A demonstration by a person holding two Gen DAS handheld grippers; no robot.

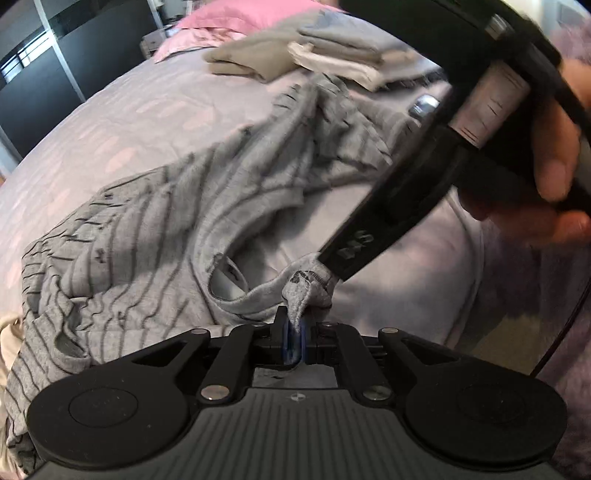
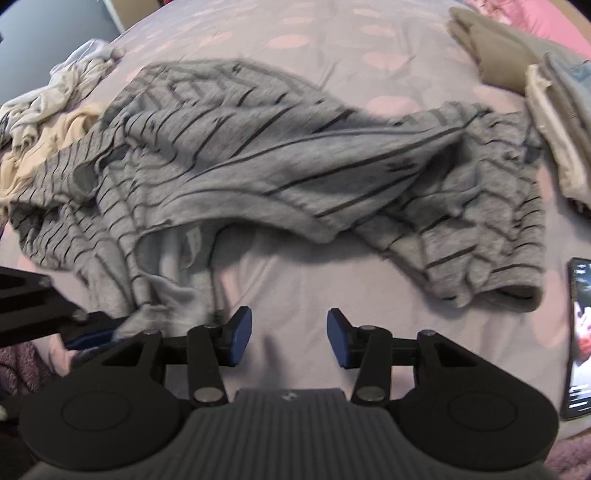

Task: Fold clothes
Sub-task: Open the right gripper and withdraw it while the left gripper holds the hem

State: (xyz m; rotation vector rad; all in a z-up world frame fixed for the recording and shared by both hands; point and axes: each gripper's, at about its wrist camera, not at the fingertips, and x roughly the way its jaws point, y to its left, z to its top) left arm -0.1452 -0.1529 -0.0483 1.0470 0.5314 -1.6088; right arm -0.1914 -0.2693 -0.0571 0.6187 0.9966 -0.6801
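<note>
At the far left of the right wrist view, a crumpled heap of cream and white garments (image 2: 48,122) lies on the lilac bedsheet with pale pink ovals (image 2: 295,48). Overlapping the heap's edge, the grey knit sweater with thin dark stripes (image 2: 258,158) sprawls rumpled across the middle of the bed, one sleeve ending in a cuff at the right.

Low on the left of that view, the left gripper (image 2: 92,334) reaches in, its blue pads pressed together on a corner of the sweater's fabric. The left wrist view shows the same pinch close up: the left gripper (image 1: 293,341) has a bunched grey fold caught between its pads, and the sweater (image 1: 177,221) trails away from it up and to the left over the bedsheet (image 1: 147,110).

In the centre of the right wrist view, the right gripper (image 2: 290,341) has its jaws spread, with only bare bedsheet between the blue pads; the left pad (image 2: 240,338) sits just beside the sweater's edge, and whether they touch is unclear.

In the left wrist view, the right gripper's black finger slants down from the upper right to the bunched fabric, held by a person's hand (image 1: 557,147).

Further right, a folded stack of tan, grey and white clothes (image 2: 535,66) rests near the pink pillow (image 1: 236,18). At the far right edge, a black smartphone with a lit screen (image 2: 580,339) lies flat on the bedsheet, near the sleeve cuff.
</note>
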